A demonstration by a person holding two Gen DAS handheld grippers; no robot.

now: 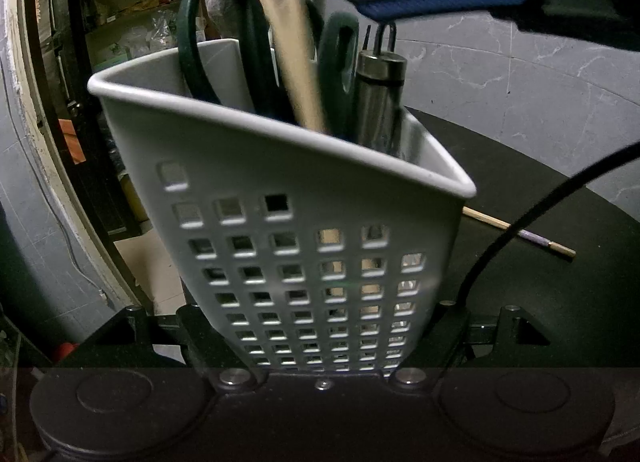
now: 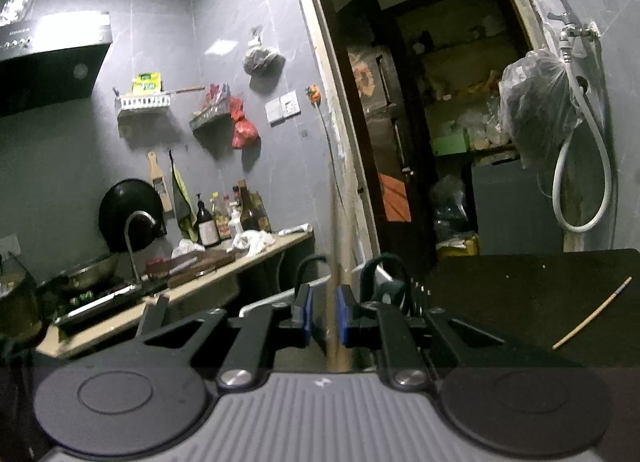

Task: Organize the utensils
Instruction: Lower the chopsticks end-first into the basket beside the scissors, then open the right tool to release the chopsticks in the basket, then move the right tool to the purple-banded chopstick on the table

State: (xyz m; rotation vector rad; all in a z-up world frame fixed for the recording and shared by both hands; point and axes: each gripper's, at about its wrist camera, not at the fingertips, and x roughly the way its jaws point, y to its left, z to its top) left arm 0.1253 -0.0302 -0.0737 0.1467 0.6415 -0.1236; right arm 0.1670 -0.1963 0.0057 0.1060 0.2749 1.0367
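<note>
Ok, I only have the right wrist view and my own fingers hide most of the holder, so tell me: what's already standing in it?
Observer: Dark green scissors stand in the white holder, handles up.
Operator: Anything beside them?
Observer: A steel-handled tool with a wire loop on top stands to the right of the scissors in the left wrist view.
Operator: And is the holder upright?
Observer: No, it is tilted, with the left gripper clamped on its lower part.
</note>
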